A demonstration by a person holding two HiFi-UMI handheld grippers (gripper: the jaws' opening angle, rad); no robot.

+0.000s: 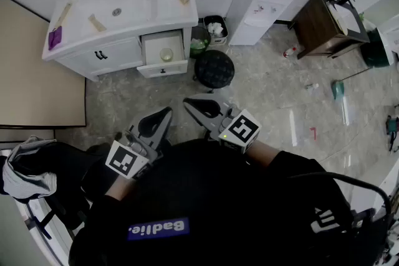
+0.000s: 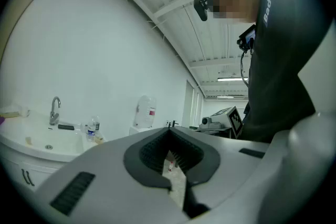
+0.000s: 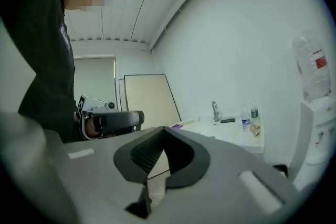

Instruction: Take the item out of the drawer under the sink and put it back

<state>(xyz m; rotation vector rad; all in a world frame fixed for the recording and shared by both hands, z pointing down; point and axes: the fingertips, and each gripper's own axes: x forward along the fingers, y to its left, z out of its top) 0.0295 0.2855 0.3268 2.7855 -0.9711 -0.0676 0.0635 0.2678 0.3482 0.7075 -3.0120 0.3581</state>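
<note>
Room: grey tiled floor, white sink cabinet (image 1: 115, 54) by the wall | drawer (image 1: 156, 45) stands open, small round item (image 1: 166, 55) inside | left claw (image 1: 166, 112), right claw (image 1: 188, 104): both pressed together, empty | drawer straight ahead, well apart; left claw lines up slightly better.

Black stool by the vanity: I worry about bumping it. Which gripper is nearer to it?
Right. In the head view, the right gripper sits just below the black stool, slightly to its left. The left gripper is lower and further left.
</note>
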